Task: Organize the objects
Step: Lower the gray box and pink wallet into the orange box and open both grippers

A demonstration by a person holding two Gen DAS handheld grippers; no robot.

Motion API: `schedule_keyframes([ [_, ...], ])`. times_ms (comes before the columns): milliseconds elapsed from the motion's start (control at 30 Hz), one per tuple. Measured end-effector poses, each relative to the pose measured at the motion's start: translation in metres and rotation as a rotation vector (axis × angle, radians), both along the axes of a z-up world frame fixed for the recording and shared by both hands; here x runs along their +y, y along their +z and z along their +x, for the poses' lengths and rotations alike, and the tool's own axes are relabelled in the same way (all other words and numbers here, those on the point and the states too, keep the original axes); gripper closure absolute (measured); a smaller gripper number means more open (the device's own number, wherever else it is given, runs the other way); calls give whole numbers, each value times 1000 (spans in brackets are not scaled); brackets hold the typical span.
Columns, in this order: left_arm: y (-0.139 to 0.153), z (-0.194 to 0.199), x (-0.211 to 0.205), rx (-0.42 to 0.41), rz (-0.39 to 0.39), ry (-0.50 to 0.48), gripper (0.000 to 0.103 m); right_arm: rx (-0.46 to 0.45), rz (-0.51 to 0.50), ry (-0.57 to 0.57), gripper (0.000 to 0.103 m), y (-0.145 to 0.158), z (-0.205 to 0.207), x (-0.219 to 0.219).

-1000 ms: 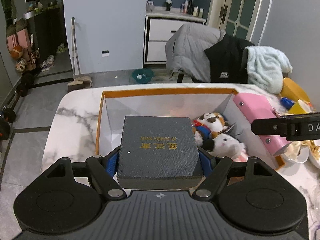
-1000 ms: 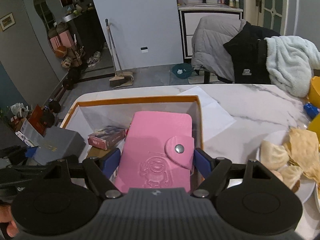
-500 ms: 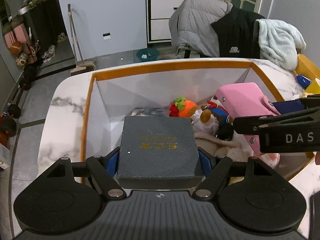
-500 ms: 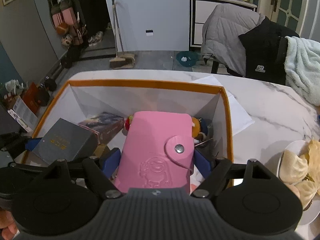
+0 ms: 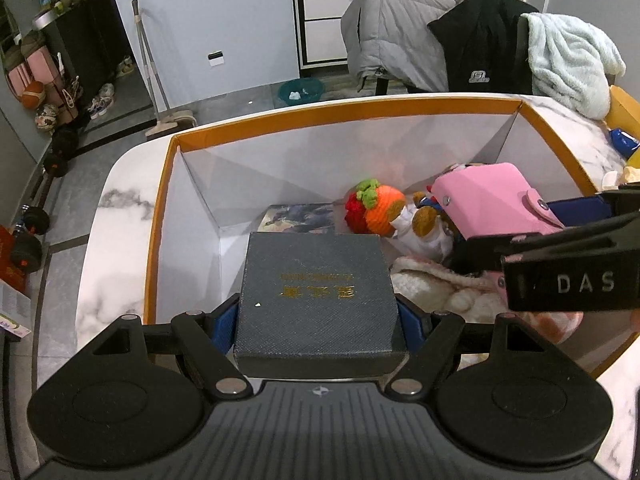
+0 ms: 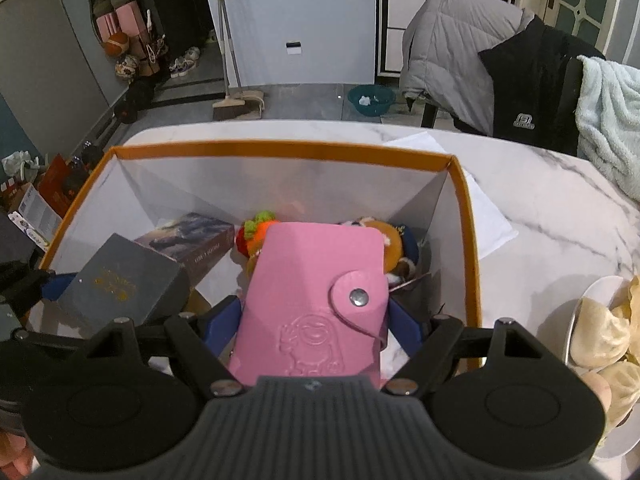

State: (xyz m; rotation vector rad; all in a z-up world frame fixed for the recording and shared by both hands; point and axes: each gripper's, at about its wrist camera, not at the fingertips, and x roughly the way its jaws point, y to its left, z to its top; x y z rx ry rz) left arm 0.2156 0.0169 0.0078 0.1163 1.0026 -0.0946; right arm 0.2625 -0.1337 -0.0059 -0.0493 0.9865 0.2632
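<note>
My left gripper [image 5: 316,316] is shut on a dark grey box with gold lettering [image 5: 316,296] and holds it inside the left part of the orange-rimmed white storage box [image 5: 344,108]. My right gripper [image 6: 314,320] is shut on a pink snap wallet [image 6: 312,300] and holds it over the box's right part; the wallet also shows in the left wrist view [image 5: 492,204]. The grey box also shows in the right wrist view [image 6: 120,284]. Below lie an orange and red knitted toy [image 5: 376,208], plush toys [image 5: 428,220] and a book [image 6: 192,236].
The storage box [image 6: 280,148] stands on a marble table [image 6: 540,200]. A plate of dumplings [image 6: 600,320] sits at the right. A white paper [image 6: 484,208] lies beside the box. A chair hung with jackets [image 5: 440,40] and a towel [image 5: 568,60] stands behind.
Both grippers have moved forward and down into the storage box with their loads. More of the box's contents show now.
</note>
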Motion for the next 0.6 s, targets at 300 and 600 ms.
schedule_keyframes([
  [300, -2, 2, -2, 4, 15, 15, 12, 2, 10, -1, 21, -4, -1, -1],
  [600, 0, -1, -3, 0, 34, 11, 12, -14, 45, -11, 20, 3, -3, -7],
])
